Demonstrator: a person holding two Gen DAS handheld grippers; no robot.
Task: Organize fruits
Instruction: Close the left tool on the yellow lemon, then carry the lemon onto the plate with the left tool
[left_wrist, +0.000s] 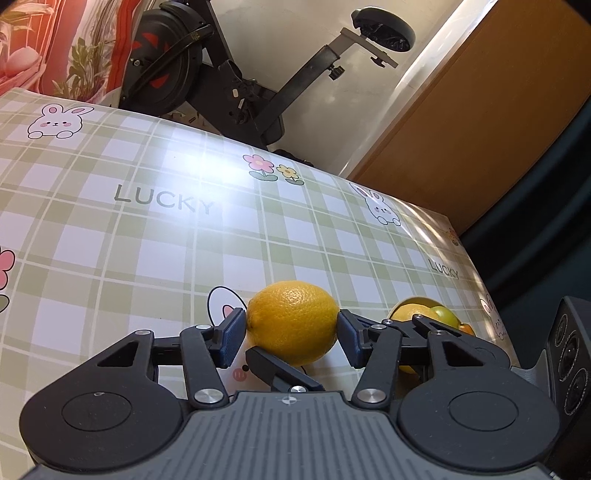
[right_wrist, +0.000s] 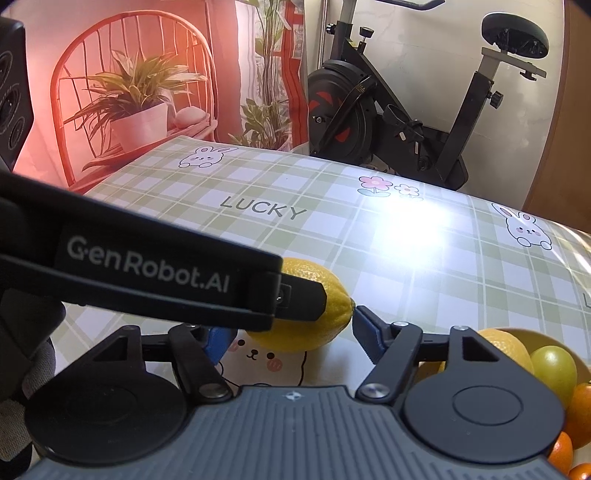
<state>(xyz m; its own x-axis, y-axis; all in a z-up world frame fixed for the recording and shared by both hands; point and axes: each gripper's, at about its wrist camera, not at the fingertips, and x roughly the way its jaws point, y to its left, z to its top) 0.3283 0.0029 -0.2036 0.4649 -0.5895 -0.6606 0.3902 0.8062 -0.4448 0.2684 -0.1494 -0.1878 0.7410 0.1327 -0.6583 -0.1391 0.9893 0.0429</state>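
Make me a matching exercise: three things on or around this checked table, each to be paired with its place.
Things:
1. oval yellow lemon
2. round green fruit
3. black exercise bike

Places:
A. behind the checked table
B. in the yellow bowl
C. between the fingers of the left gripper

Pairs: 1-C, 2-B, 3-A

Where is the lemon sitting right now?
The lemon lies on the checked tablecloth, low centre in both wrist views, between the left gripper pads that touch its two ends. The yellow bowl of fruit is to its right.
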